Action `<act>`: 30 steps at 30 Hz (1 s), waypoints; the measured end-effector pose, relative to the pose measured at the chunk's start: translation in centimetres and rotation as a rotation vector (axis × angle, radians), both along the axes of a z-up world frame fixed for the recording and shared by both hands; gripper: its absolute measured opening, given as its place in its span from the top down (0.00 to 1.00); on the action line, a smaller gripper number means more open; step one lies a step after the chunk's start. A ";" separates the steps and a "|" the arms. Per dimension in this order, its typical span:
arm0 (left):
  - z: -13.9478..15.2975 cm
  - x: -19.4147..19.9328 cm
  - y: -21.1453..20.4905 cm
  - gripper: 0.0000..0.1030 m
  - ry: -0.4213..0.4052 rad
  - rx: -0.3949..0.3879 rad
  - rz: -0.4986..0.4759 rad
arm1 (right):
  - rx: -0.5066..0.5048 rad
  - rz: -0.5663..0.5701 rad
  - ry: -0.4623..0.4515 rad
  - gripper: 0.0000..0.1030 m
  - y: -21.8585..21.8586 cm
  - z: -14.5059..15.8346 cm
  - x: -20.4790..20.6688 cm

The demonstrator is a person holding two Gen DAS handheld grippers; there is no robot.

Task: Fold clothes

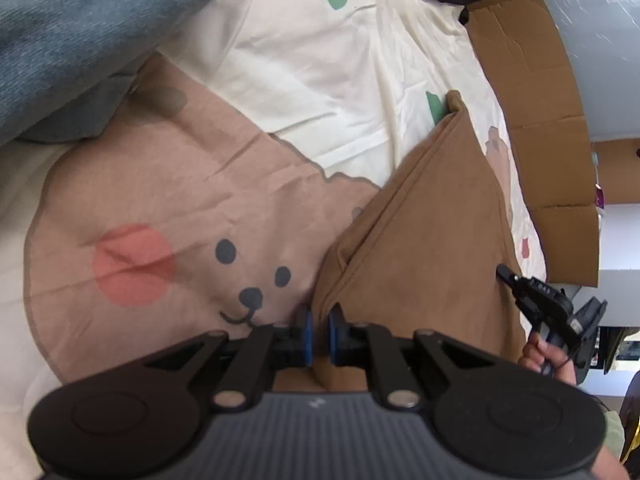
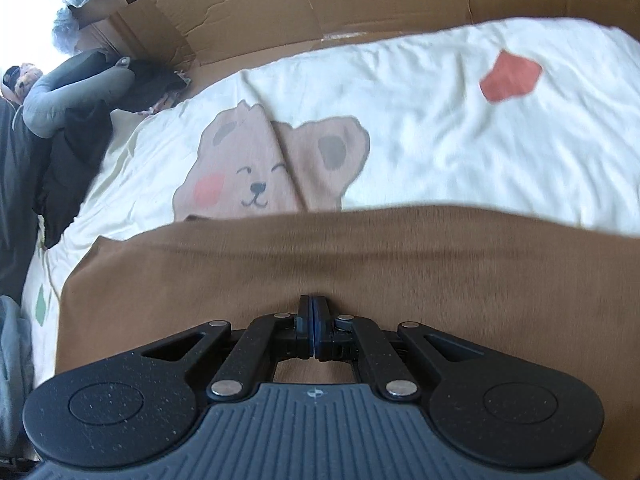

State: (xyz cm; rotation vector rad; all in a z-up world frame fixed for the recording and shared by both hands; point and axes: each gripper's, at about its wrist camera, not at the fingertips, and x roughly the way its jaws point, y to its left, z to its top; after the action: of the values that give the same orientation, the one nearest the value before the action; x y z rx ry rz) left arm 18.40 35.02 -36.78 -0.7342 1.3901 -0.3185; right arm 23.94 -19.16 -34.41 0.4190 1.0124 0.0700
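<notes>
While the left gripper (image 1: 319,334) pinches the edge of the soft brown cloth (image 1: 432,248), the right gripper (image 2: 313,330) is squeezed tight on its other edge. It lies just ahead of both, on the white bear-print bed sheet (image 2: 420,120). Flat brown cardboard (image 2: 320,4) stands beyond.

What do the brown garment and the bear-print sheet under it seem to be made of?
Brown garment: apparently a soft matte knit, possibly cotton; it drapes and shows stitched seams. Cream bear-print sheet: apparently thin woven cotton, matte, finely creased, with flat printed shapes.
</notes>
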 end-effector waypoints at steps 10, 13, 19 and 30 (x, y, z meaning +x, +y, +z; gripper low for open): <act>0.7 -0.1 0.1 0.92 -0.011 -0.003 -0.008 | -0.028 -0.004 0.010 0.96 -0.1 1.3 2.1; 1.1 -0.1 0.0 0.92 -0.016 -0.001 -0.011 | -0.038 -0.004 0.013 0.98 -0.1 1.9 2.6; 2.2 0.0 -0.1 0.92 -0.040 -0.006 -0.011 | -0.038 0.021 0.043 0.98 -0.5 4.6 3.4; 5.1 0.4 -1.2 0.92 -0.059 0.029 -0.065 | -0.130 0.216 0.096 0.65 1.1 12.5 3.8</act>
State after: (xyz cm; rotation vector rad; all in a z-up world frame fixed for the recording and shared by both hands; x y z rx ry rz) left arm 18.85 33.86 -31.70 -0.6521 1.3618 -0.3675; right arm 27.74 -18.06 -21.89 0.1942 1.1481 0.1783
